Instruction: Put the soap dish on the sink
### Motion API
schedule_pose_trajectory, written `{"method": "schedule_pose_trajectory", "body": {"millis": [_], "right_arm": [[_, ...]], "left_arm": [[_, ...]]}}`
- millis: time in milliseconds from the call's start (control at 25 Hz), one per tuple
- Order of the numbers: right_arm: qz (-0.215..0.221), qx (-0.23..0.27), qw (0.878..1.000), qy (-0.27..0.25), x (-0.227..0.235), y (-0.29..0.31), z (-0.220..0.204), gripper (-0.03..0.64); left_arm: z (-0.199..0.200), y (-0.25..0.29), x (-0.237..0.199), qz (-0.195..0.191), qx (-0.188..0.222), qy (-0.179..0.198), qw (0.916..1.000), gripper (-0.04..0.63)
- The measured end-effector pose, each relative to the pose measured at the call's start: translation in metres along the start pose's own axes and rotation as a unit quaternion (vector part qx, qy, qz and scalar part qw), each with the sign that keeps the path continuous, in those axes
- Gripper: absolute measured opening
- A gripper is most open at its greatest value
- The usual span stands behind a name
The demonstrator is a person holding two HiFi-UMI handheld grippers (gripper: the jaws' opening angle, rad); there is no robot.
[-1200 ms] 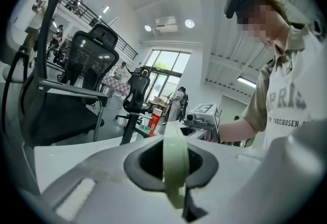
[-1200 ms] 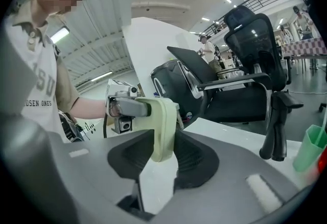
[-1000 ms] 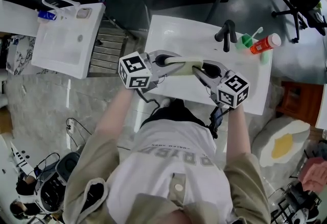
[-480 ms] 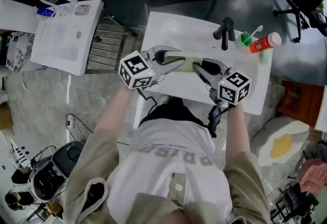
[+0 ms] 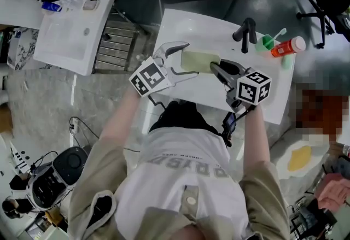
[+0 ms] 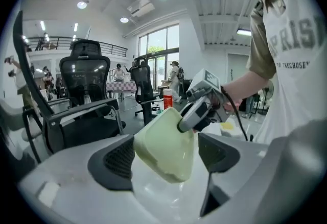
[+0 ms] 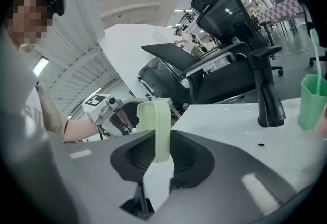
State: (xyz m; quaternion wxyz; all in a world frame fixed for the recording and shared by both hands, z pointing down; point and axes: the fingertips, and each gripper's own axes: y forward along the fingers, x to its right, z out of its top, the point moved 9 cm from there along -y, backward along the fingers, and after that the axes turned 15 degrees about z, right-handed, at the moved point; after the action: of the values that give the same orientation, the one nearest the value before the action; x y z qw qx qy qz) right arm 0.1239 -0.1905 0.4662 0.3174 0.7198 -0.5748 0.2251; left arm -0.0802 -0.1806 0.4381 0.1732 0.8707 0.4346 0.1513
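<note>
Head view: right tongs (image 5: 216, 68) on dish (image 5: 197, 60)

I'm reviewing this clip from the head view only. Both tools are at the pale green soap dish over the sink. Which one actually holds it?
Observer: The right tool. Its own view shows the jaws, just tightened, pinching the soap dish by its rim.
Operator: And the left?
Observer: The left tool has just opened. Its jaws stand wide apart and do not press the dish between them.
Operator: Is the dish level?
Observer: No. The left gripper view shows it tilted, high at the right tool's end and low toward the sink.
</note>
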Motion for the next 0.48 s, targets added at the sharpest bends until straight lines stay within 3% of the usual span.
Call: {"method": "schedule_pose_trajectory", "body": {"millis": [160, 480], "right_arm": [[-0.003, 0.000, 1.000, 0.023, 0.004, 0.007, -0.002, 0.072], [-0.027, 0.019, 0.997, 0.067, 0.007, 0.018, -0.005, 0.072]], "left_arm": [[-0.013, -0.003, 0.000, 0.028, -0.030, 0.072, 0.9966, 0.400], [-0.027, 0.001, -0.008, 0.038, -0.053, 0.141, 0.9878, 0.402]]}}
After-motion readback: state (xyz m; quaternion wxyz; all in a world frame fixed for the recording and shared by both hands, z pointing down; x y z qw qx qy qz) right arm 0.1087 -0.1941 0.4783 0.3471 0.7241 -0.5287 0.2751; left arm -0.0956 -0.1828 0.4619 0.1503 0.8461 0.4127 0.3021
